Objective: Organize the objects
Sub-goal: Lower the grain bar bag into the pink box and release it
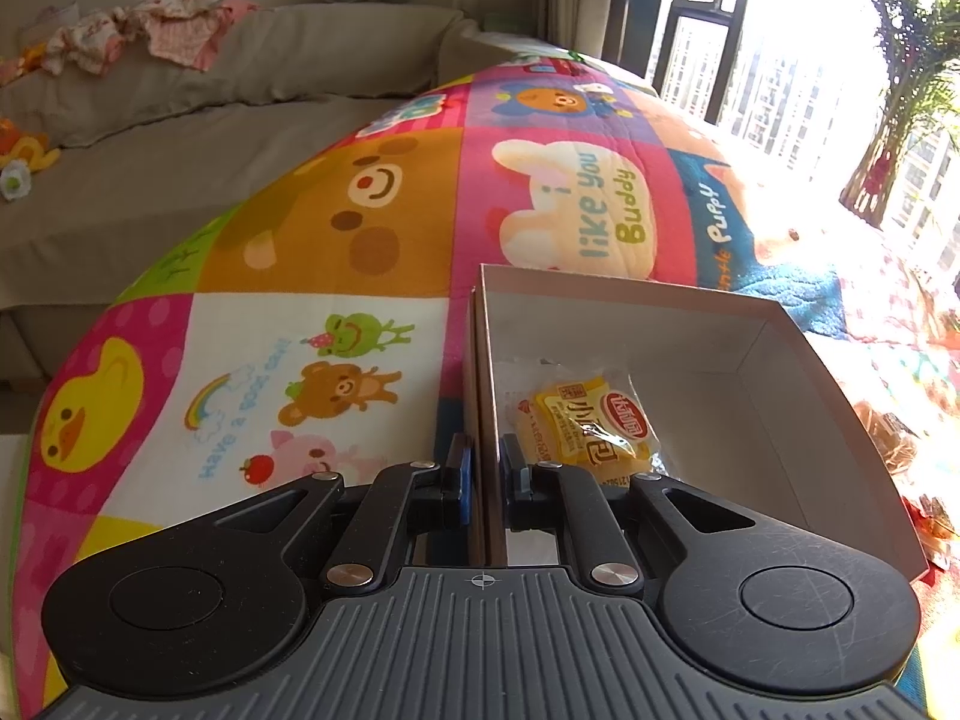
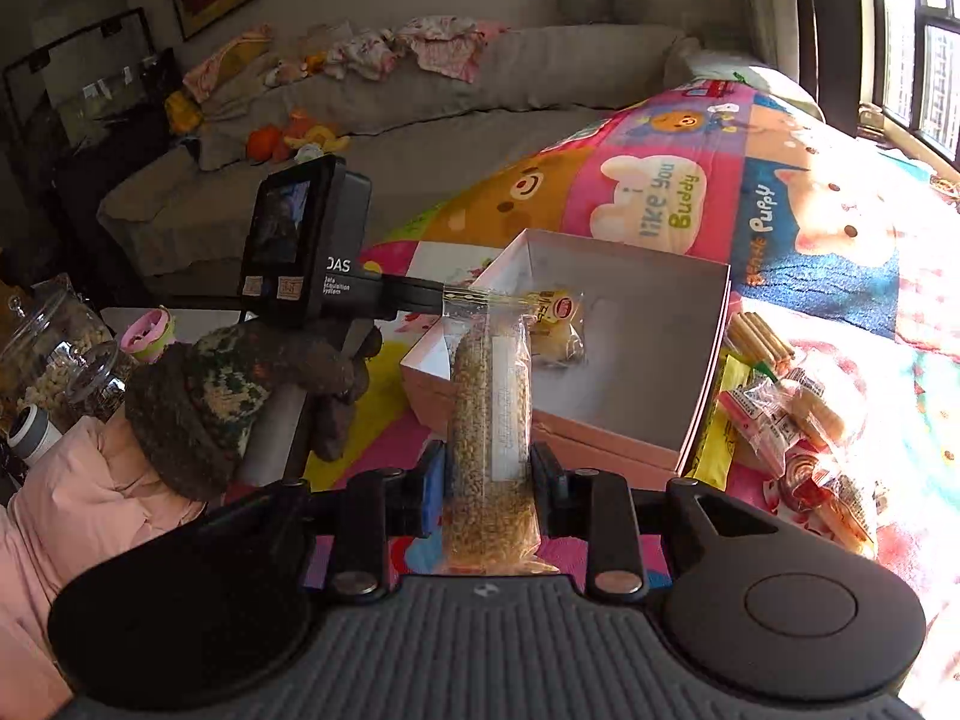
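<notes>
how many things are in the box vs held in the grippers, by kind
Yellow bread packets in the box: 1
Grain bags held by the right gripper: 1
Boxes clamped by the left gripper: 1
Total: 3

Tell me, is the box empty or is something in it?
Not empty. One yellow snack packet lies inside the open box, near its left wall; the rest of the floor is bare.

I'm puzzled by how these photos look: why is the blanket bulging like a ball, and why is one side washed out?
Both views are fisheye, so the flat blanket curves; in the left wrist view, window sunlight bleaches the right side past the box; in the right wrist view, glare hits the snacks while the left of the room stays dim.
</notes>
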The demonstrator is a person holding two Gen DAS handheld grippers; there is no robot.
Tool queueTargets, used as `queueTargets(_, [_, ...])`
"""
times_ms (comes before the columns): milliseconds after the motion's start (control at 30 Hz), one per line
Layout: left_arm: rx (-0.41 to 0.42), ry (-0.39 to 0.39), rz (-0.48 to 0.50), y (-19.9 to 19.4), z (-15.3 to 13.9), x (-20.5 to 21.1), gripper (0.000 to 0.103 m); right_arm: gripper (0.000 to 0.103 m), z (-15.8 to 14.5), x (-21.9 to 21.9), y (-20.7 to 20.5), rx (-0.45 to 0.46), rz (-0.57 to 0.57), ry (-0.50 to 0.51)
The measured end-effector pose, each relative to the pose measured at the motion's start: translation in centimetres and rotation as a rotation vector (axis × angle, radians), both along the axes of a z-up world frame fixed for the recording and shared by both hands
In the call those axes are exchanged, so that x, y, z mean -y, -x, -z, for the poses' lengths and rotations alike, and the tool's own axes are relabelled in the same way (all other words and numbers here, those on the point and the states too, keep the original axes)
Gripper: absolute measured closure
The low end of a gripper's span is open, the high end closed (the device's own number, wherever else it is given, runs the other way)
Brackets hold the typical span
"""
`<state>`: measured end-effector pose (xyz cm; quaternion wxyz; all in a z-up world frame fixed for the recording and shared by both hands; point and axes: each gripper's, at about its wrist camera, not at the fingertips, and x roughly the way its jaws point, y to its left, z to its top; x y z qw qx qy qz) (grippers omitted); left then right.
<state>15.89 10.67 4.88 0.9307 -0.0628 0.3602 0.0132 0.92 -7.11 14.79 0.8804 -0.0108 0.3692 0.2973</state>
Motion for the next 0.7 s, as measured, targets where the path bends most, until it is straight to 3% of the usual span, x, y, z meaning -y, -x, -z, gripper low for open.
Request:
queueTargets(167, [-0.005,0.011,0.001,0.0,-0.1,-0.3,0.091,0.074,1.2,-0.4,-5.7,-0.037,0.124,-0.049])
queueTargets(400, [-0.009,0.021,-0.012,-0.1,-0.1,-0.3,0.091,0.073,5.1,-1.4,-10.8,0.009,0.258,0.054])
queueTargets(600, [-0.01,0.014,0.004,0.2,-0.2,0.1,0.091,0.071,4.3,2.0,-10.3,0.065,0.283,0.063])
queueTargets(700, [-0.008,0.018,0.002,0.3,-0.2,0.1,0.091,0.061,3.0,5.8,-9.5,0.112,0.361,0.056])
